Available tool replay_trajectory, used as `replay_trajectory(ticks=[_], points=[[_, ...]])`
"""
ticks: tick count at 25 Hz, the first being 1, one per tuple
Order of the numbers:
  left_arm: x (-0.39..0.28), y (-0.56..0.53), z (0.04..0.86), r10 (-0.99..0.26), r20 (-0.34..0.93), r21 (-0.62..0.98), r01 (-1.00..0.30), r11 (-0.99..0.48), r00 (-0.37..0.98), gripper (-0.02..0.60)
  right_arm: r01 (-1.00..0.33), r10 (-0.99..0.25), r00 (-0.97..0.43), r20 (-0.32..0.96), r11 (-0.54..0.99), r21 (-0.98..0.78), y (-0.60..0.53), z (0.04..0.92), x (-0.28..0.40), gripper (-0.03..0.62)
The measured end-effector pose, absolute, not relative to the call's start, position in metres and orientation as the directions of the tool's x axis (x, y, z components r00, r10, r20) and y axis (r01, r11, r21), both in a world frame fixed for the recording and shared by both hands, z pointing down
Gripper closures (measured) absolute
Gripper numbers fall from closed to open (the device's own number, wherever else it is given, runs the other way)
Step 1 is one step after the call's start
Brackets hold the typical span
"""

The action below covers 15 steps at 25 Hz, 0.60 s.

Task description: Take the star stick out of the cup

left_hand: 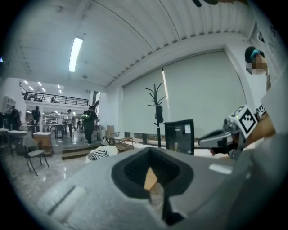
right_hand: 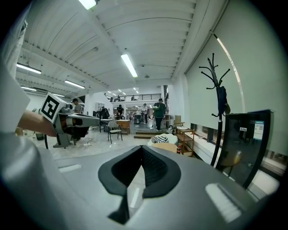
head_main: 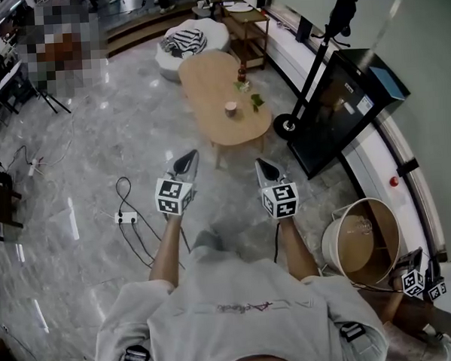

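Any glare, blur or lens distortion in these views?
Head view: bright streaks of glare on the glossy floor, and straight edges bow. Left gripper view: heavy fisheye, black corners, blown-out ceiling light. Right gripper view: same fisheye, near foreground soft.

Pale oval wooden surface on grey marble floor. On it, what looks like a small bottle. Behind, white beanbag under striped cloth, beside a wooden shelf. Rightward, black screen on a pole stand. Near the wall, open bucket. Power strip with black cable.
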<state>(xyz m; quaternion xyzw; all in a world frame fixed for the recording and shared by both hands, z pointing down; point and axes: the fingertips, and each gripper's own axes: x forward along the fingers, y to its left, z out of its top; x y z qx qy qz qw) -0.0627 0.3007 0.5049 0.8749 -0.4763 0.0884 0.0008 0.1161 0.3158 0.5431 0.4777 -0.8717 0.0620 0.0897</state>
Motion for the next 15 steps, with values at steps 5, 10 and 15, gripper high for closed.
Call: replay_trajectory(ticks=[5,10,15], points=[[-0.055,0.282,0.509,-0.827,0.163,-0.086,-0.827,-0.555,0.538,0.580,-0.841,-0.820,-0.532,0.211,0.541,-0.017,0.292,0.544,0.119,0.589],[-0.057,0.255,0.514,-0.831,0.163,-0.080,-0.833,-0.548,0.531,0.580,-0.841,-0.820,-0.533,0.212,0.541,-0.023,0.266,0.547,0.119,0.589],[-0.050,0.220,0.519,-0.826,0.160,-0.077,-0.827,-0.556,0.541,0.580,-0.840,-0.818,-0.532,0.219,0.542,-0.018,0.236,0.553,0.120,0.589]])
